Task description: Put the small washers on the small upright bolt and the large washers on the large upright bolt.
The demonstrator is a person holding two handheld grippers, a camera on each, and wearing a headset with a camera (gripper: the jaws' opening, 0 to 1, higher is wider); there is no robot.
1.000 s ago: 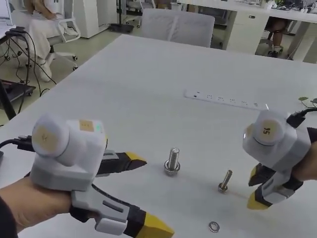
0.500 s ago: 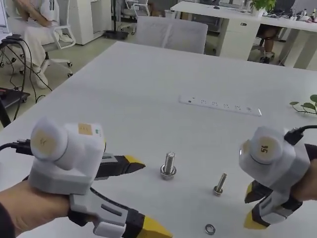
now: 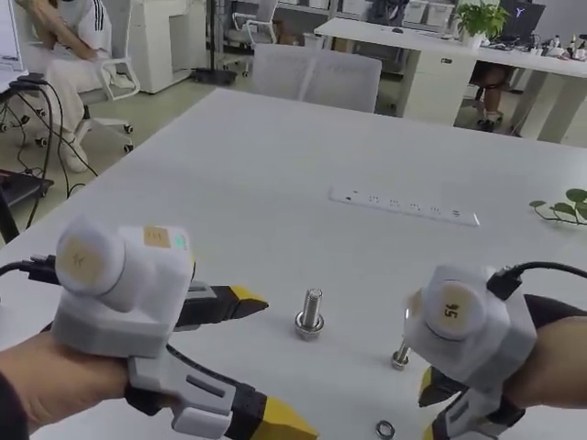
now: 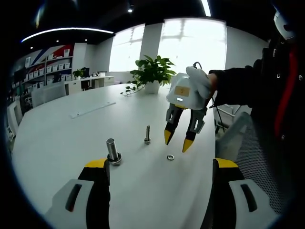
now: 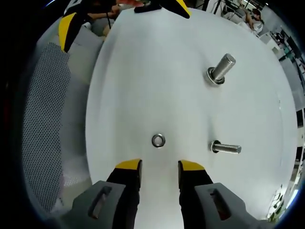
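Observation:
The large upright bolt (image 3: 310,312) stands mid-table, and the small upright bolt (image 3: 401,353) stands to its right, partly behind my right gripper (image 3: 429,411). One small washer (image 3: 385,428) lies flat near the front edge. In the right gripper view that washer (image 5: 158,140) lies just ahead of my open right gripper (image 5: 159,165), with nothing between the fingers. The small bolt (image 5: 226,148) and large bolt (image 5: 220,68) lie beyond. My left gripper (image 3: 266,362) is wide open at the left, empty. Its own view shows the large bolt (image 4: 113,150), small bolt (image 4: 147,135), washer (image 4: 170,157) and right gripper (image 4: 177,141).
A white power strip (image 3: 404,203) lies on the white table (image 3: 229,165) further back. A plant sprig (image 3: 559,209) is at the right edge. A grey chair (image 3: 316,78) stands behind the table, and a seated person (image 3: 64,37) is far left.
My right gripper has dropped and shifted left, closer to the washer and in front of the small bolt. The left gripper has stayed put. The head camera has tilted up a little.

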